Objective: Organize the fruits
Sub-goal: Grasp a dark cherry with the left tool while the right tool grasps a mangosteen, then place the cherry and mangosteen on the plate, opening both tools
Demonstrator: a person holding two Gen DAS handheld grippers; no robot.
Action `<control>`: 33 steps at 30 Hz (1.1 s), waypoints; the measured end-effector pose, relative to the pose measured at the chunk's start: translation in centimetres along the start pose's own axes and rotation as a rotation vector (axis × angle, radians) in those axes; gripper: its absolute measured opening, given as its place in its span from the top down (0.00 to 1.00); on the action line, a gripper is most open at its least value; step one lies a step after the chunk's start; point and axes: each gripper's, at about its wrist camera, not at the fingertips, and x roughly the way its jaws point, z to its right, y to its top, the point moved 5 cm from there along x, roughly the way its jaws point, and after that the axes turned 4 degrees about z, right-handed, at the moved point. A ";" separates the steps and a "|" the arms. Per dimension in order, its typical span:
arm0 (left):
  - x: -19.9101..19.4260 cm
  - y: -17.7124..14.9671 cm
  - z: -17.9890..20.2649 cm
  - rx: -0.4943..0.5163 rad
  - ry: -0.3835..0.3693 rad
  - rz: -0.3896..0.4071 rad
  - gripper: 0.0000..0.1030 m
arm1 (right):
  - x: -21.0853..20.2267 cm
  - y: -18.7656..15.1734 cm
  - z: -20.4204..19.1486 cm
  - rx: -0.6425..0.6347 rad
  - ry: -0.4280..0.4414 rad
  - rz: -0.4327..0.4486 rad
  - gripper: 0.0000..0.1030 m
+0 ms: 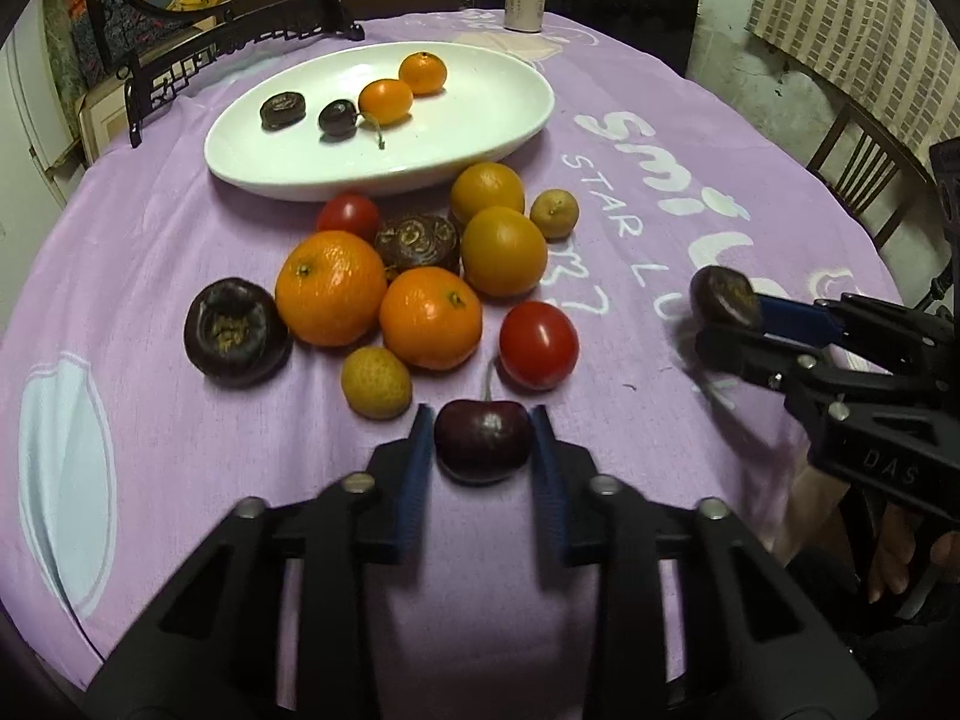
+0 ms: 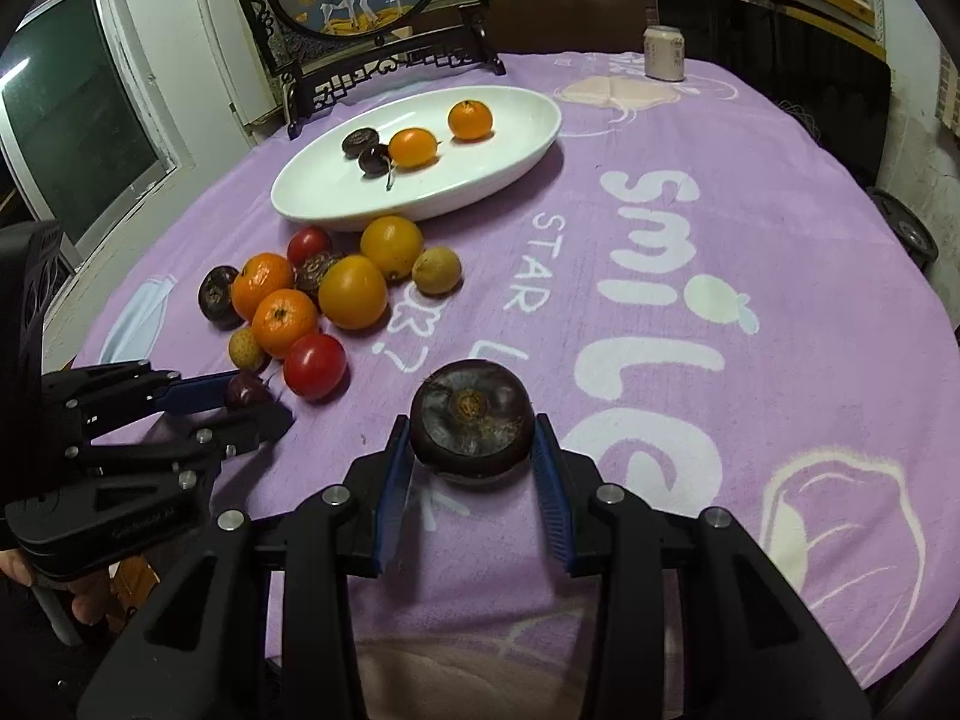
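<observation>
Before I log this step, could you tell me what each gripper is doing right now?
Left gripper: closed on the dark cherry.
Right gripper: closed on a dark brown water chestnut.

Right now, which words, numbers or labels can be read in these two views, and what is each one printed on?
"smile": white letters on the purple tablecloth, the last letters partly hidden.
"STAR L…": smaller white print on the cloth; the rest is hidden.
"DAS": raised letters on the right gripper body.
Can label: too small to read.
White print beside the tomato: unclear.
Left gripper body lettering: too blurred.
</observation>
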 end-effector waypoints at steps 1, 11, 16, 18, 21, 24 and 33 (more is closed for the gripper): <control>0.0 0.0 0.0 -0.001 -0.003 0.002 0.69 | 0.1 0.0 0.0 0.002 0.008 -0.003 0.61; -2.5 0.5 -0.9 -0.010 -0.024 0.066 0.69 | -0.1 0.4 -1.0 0.005 0.024 -0.007 0.61; -4.2 2.3 -2.4 -0.008 0.001 0.121 0.69 | -0.1 1.2 -1.5 -0.006 0.028 -0.010 0.61; -4.4 3.6 -3.4 -0.016 0.026 0.137 0.69 | -0.1 1.7 -2.0 -0.021 0.023 -0.007 0.61; -4.6 5.7 -5.1 -0.035 0.047 0.164 0.69 | 0.0 2.9 -2.7 -0.037 0.035 -0.008 0.61; -4.7 8.3 -6.8 -0.050 0.074 0.188 0.69 | 0.4 4.8 -3.4 -0.058 0.044 -0.003 0.61; 0.8 19.0 -12.1 -0.163 0.130 0.168 0.69 | 6.4 15.4 -5.2 -0.110 0.022 -0.010 0.61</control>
